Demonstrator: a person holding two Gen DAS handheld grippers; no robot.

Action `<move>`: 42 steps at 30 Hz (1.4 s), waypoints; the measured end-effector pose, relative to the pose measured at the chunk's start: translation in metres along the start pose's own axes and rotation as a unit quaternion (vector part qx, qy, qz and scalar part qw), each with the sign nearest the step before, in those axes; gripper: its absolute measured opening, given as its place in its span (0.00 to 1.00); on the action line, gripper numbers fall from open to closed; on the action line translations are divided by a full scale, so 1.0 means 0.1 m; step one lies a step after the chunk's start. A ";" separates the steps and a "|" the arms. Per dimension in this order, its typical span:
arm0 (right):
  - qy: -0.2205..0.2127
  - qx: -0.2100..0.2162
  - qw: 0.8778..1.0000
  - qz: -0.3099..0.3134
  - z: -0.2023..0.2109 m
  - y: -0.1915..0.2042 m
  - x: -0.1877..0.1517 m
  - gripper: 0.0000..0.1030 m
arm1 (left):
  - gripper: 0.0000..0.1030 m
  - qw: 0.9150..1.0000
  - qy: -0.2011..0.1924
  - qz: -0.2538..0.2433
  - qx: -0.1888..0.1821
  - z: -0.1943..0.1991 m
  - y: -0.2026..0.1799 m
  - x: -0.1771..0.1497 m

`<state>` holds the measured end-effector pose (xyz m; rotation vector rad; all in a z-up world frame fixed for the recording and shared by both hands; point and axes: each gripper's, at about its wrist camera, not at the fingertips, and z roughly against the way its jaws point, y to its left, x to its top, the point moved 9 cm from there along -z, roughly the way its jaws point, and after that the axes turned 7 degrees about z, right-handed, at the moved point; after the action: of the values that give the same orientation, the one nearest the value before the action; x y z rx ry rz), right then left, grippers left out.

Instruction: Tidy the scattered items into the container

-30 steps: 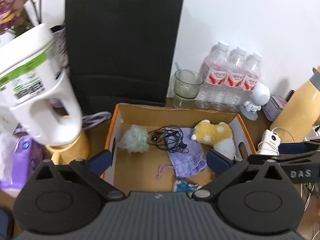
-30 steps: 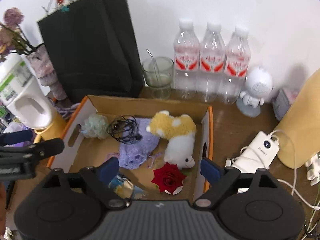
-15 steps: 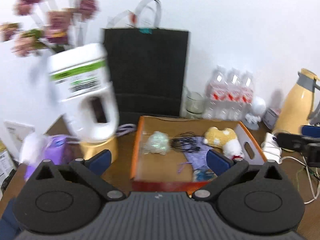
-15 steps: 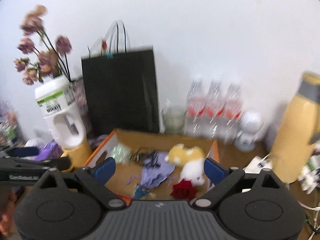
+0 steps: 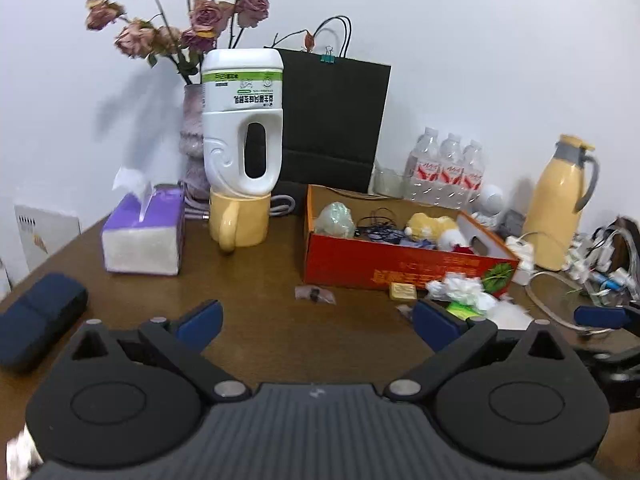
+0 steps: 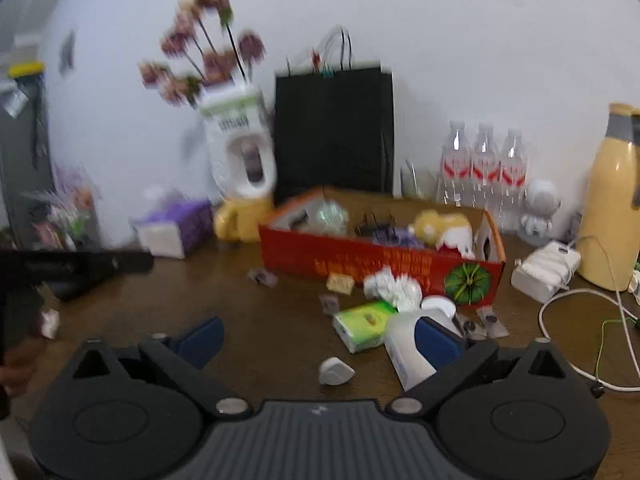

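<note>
Fingers [image 5: 199, 317] spread above bare table [image 5: 256, 280].

I count three water bottles [image 5: 451, 172] at about one o'clock from my left gripper [image 5: 316, 320], in a row against the wall. There is one red cardboard box [image 5: 400, 266], and in it one yellow plush toy [image 5: 430, 224], one green mesh puff [image 5: 336, 220] and one tangle of black cable [image 5: 380, 226]. At eleven o'clock stands one white jug [image 5: 242, 120] on one yellow mug [image 5: 239, 220], with one tissue box [image 5: 140, 236] at ten o'clock. Near my right gripper [image 6: 318, 334] I count one green packet [image 6: 362, 324], one crumpled white tissue [image 6: 394, 286] and one yellow flask [image 6: 612, 204] at two o'clock.
</note>
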<state>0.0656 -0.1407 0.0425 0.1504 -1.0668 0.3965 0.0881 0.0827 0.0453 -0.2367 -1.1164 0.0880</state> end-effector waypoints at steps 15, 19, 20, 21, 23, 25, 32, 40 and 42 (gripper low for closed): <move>0.121 0.045 0.991 0.028 -1.54 -0.01 0.14 0.38 | 0.37 0.966 0.131 -0.207 -0.078 -1.43 0.00 0.02; 0.140 0.046 0.989 0.030 -1.66 -0.06 0.08 0.38 | 0.37 0.944 0.183 -0.242 -0.128 -1.72 -0.01 -0.08; 0.143 0.048 0.988 0.032 -1.68 -0.07 0.07 0.38 | 0.38 0.941 0.187 -0.248 -0.132 -1.76 -0.01 -0.09; 0.146 0.049 0.988 0.032 -1.70 -0.08 0.07 0.37 | 0.40 0.939 0.189 -0.254 -0.134 -1.81 0.00 -0.09; 0.153 0.053 0.986 0.031 -1.74 -0.08 0.05 0.34 | 0.45 0.933 0.194 -0.267 -0.144 -1.86 0.00 -0.09; 0.156 0.058 0.986 0.026 -1.76 -0.09 0.04 0.33 | 0.49 0.928 0.200 -0.274 -0.152 -1.92 0.01 -0.09; 0.162 0.065 0.984 0.022 -1.82 -0.09 0.04 0.27 | 0.44 0.914 0.254 -0.252 -0.193 -2.06 0.01 -0.10; 0.157 0.063 0.985 0.023 -1.82 -0.07 0.04 0.26 | 0.40 0.923 0.267 -0.232 -0.155 -1.97 -0.05 -0.13; 0.156 0.061 0.986 0.023 -1.82 -0.07 0.04 0.26 | 0.46 0.929 0.269 -0.215 -0.135 -2.04 -0.03 -0.10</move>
<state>0.2192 -0.0898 -0.0411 0.1666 -0.7375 0.5096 0.2667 0.0487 -0.0475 -0.2373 -0.6052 -0.5011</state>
